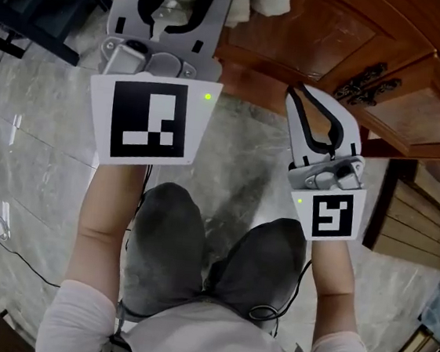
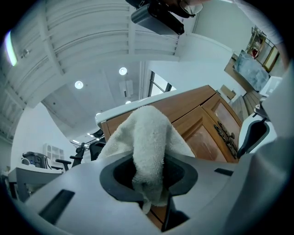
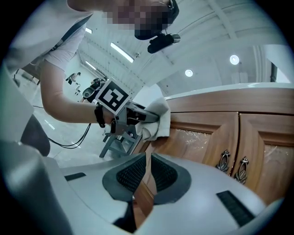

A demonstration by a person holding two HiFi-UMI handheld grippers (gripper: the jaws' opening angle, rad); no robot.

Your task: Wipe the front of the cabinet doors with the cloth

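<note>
White cloth pinched in left claw, against cabinet door | right claw clenched, empty

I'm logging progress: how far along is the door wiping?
Done: the cloth is clamped in the left tongs. In hand: it sits against the upper corner of one door. Left: seemingly most of that door and the whole neighbouring door; the right tongs are shut and empty.

Cloth: off-white terry, bunched, pinched in the closed jaws of the left gripper, loose end spilling forward. It is pressed against the upper frame of the left cabinet door. Cabinet doors: brown wood, framed panels, closed. Paired dark ornate handles at the meeting edges.
</note>
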